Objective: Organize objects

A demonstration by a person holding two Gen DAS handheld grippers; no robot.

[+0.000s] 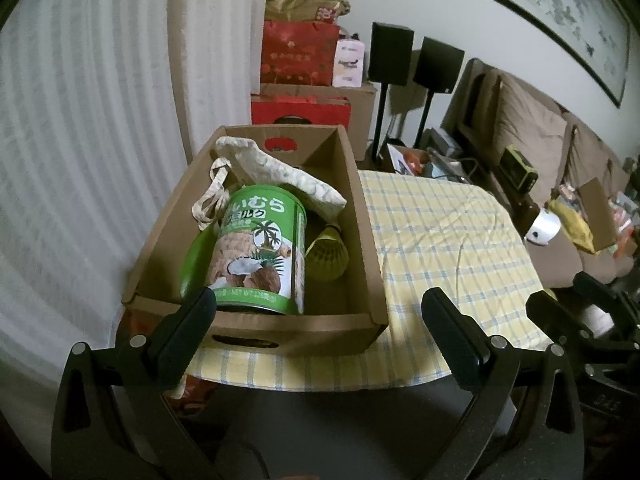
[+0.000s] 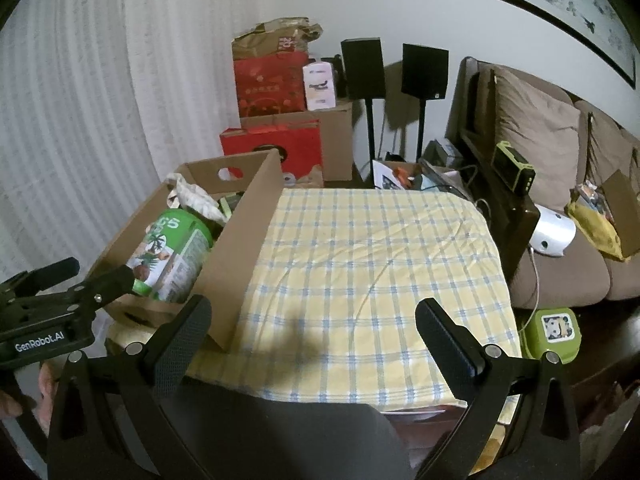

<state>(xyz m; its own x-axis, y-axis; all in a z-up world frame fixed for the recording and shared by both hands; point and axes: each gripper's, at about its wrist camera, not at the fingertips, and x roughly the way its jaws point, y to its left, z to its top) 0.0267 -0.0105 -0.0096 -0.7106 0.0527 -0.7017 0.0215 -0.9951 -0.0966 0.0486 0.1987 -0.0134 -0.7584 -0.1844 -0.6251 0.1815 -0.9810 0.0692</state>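
A brown cardboard box (image 1: pixel 364 240) stands on the left part of a table covered by a yellow checked cloth (image 1: pixel 440 240). Inside it lie a green coconut-print tin (image 1: pixel 260 256), a pale patterned cloth bag (image 1: pixel 280 176) and a yellow-green shuttlecock (image 1: pixel 328 256). My left gripper (image 1: pixel 320 336) hangs open just in front of the box's near wall, nothing between its fingers. My right gripper (image 2: pixel 312 340) is open over the near edge of the cloth (image 2: pixel 360 260), to the right of the box (image 2: pixel 240 248). The tin (image 2: pixel 172 256) shows there too, with the left gripper's body (image 2: pixel 60 300) beside it.
Red gift bags (image 1: pixel 298 54) and cartons are stacked behind the box near two black speakers (image 1: pixel 390 54) on stands. A brown sofa (image 2: pixel 560 220) with cushions and clutter runs along the right. A green lidded container (image 2: pixel 554 334) sits on the floor by the table's right corner.
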